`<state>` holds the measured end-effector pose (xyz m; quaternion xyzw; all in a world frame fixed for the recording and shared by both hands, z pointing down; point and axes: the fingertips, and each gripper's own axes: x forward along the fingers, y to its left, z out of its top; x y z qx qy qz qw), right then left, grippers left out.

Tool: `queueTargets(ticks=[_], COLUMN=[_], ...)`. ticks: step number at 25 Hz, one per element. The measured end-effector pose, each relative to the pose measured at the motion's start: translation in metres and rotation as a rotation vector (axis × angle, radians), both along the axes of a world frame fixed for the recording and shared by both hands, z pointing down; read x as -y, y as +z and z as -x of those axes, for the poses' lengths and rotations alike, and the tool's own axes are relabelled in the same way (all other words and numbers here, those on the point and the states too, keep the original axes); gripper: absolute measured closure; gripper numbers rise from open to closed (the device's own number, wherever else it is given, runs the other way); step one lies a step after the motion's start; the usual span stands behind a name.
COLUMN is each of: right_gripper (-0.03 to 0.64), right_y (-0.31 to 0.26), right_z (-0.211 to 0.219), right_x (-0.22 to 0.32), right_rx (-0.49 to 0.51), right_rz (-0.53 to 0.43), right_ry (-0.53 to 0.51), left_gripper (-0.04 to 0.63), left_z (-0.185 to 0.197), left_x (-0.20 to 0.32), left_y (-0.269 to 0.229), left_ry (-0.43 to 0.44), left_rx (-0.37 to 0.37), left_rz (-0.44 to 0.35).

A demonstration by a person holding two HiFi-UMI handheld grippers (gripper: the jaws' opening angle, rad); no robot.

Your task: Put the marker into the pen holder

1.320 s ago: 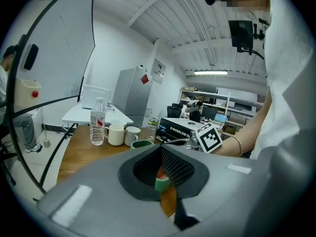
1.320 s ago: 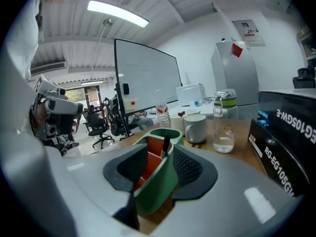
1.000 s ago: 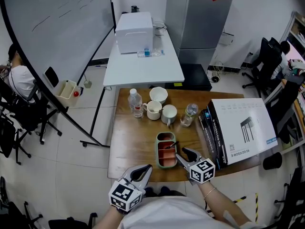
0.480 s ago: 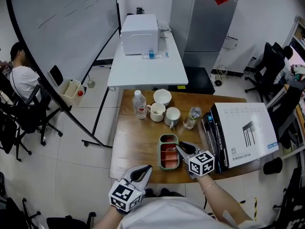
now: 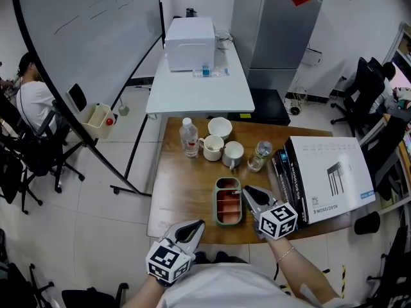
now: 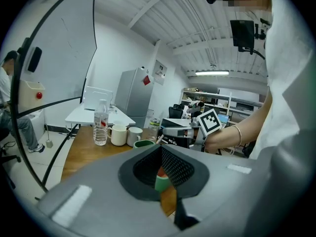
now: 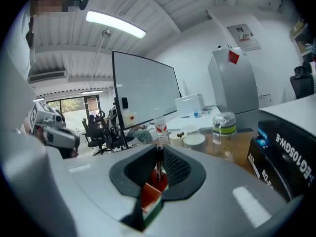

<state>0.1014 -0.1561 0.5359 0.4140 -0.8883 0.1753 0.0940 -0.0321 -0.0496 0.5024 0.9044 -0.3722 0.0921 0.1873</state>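
Observation:
The green pen holder (image 5: 217, 205) with red compartments lies on the wooden table (image 5: 180, 197) near its front edge. A thin dark marker (image 5: 237, 191) sticks up at the holder's right rim. My right gripper (image 5: 248, 194) is at that rim, and its jaws are closing on the marker (image 7: 159, 161), which stands upright between the pads. Below it the holder (image 7: 149, 197) shows red and green. My left gripper (image 5: 187, 231) hovers at the table's front edge, left of the holder, shut and with nothing in it. In the left gripper view the holder (image 6: 142, 143) lies ahead.
A water bottle (image 5: 189, 137), two mugs (image 5: 208, 147) (image 5: 232, 153), a bowl (image 5: 219, 128) and a small bottle (image 5: 259, 154) stand behind the holder. A large white box (image 5: 327, 175) on black cases fills the table's right side. A white table (image 5: 199, 88) and a whiteboard stand beyond.
My right gripper's jaws stood wide at the holder's right rim and have narrowed onto the marker. The left gripper has stayed where it was.

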Motion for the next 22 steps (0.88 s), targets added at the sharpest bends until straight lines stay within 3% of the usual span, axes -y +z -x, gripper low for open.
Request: queueTargets(ticks=[4, 7, 14, 18, 22], right_gripper=[0.594, 0.595, 0.594, 0.594, 0.594], right_y=[-0.053, -0.068, -0.013, 0.015, 0.022], right_z=[0.001, 0.006, 0.011, 0.01, 0.01], right_x=[0.008, 0.017, 0.041, 0.044, 0.045], right_rx=[0.099, 0.116, 0.061, 0.087, 0.098], right_rz=[-0.073, -0.097, -0.02, 0.049, 0.028], right_ry=[0.013, 0.009, 0.062, 0.102, 0.088], left_gripper=[0.595, 0.595, 0.595, 0.595, 0.595], left_z=[0.001, 0.003, 0.009, 0.014, 0.015], left_x=[0.0, -0.001, -0.002, -0.004, 0.003], left_y=[-0.001, -0.001, 0.0, 0.003, 0.005], left_ry=[0.0, -0.005, -0.022, -0.04, -0.041], left_rx=[-0.001, -0.002, 0.005, 0.013, 0.019], left_rz=[-0.005, -0.005, 0.005, 0.019, 0.022])
